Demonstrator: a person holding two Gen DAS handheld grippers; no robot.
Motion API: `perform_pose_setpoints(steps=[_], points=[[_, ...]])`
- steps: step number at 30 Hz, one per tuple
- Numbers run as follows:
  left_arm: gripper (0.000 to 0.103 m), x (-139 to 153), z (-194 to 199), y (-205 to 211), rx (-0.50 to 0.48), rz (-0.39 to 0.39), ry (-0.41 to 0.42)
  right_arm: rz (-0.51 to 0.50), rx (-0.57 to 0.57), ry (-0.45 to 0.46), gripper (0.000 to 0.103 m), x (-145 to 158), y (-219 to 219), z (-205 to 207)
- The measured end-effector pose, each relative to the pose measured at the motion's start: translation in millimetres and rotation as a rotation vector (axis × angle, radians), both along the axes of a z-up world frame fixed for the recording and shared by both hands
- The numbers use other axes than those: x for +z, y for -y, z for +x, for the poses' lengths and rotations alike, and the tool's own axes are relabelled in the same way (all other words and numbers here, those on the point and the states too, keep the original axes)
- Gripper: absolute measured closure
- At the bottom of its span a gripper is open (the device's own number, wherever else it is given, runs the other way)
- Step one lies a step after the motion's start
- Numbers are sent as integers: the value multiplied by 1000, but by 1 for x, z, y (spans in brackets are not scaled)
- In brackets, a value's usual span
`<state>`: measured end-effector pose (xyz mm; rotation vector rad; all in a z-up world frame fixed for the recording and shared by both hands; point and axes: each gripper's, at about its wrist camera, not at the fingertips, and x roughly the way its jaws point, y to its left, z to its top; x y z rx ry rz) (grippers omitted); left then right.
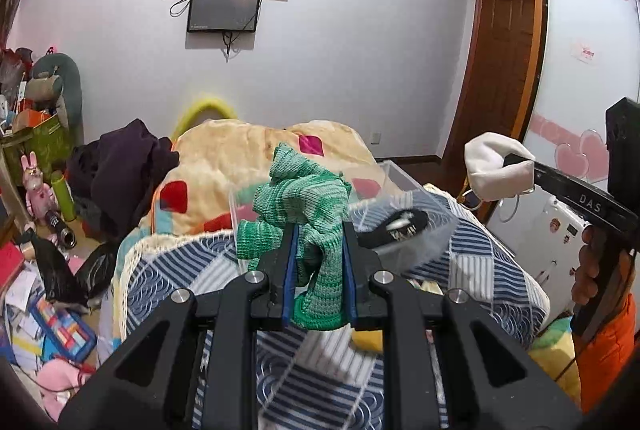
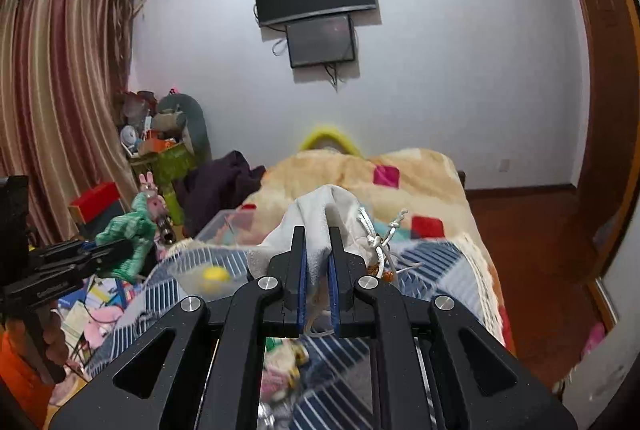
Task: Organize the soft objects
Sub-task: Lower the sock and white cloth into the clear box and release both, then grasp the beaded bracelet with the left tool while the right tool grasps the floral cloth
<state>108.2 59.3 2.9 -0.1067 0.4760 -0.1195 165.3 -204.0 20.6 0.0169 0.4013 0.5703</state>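
Observation:
My left gripper (image 1: 319,230) is shut on a green knitted cloth (image 1: 304,201) and holds it up above the bed. The cloth also shows at the left of the right wrist view (image 2: 130,234). My right gripper (image 2: 317,236) is shut on a white drawstring pouch (image 2: 320,213), its cord hanging to the right. In the left wrist view the pouch (image 1: 496,165) hangs at the right, above the bed. A clear plastic box (image 1: 400,197) lies on the bed ahead with a black item (image 1: 394,226) in it.
A striped blue and white quilt (image 1: 480,262) and a beige patterned blanket (image 1: 240,157) cover the bed. Dark clothes (image 1: 124,161) lie at its left. The floor at left holds clutter (image 1: 48,294). A small yellow object (image 2: 216,274) lies by the box.

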Motion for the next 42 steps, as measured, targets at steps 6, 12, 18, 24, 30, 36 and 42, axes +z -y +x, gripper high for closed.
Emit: perform_pose_setpoints(steps=[6,12,18,24,30,36,42], points=[[83,-11,44,-1,10,6,-42,-56,38,2,95,-5,-34,16],[83,-29,78,3,5,-7,-102,-134,56,-36,95,-22,-58,35],[83,-49,106,17,-18,18,-162,-223,69,-117,95,-43,-75,56],[83,-64,127,21,-32,12,-228,-290,81,-190,95,-60,-82,66],[73,-66,126,26,-39,31,-240,-307,85,-197,91,-59,-79,63],[54,-52,111,28,-45,52,-191,-271,97,-172,85,-46,-71,58],[41,-26,82,24,-42,57,-119,-223,88,-96,70,-23,-54,37]])
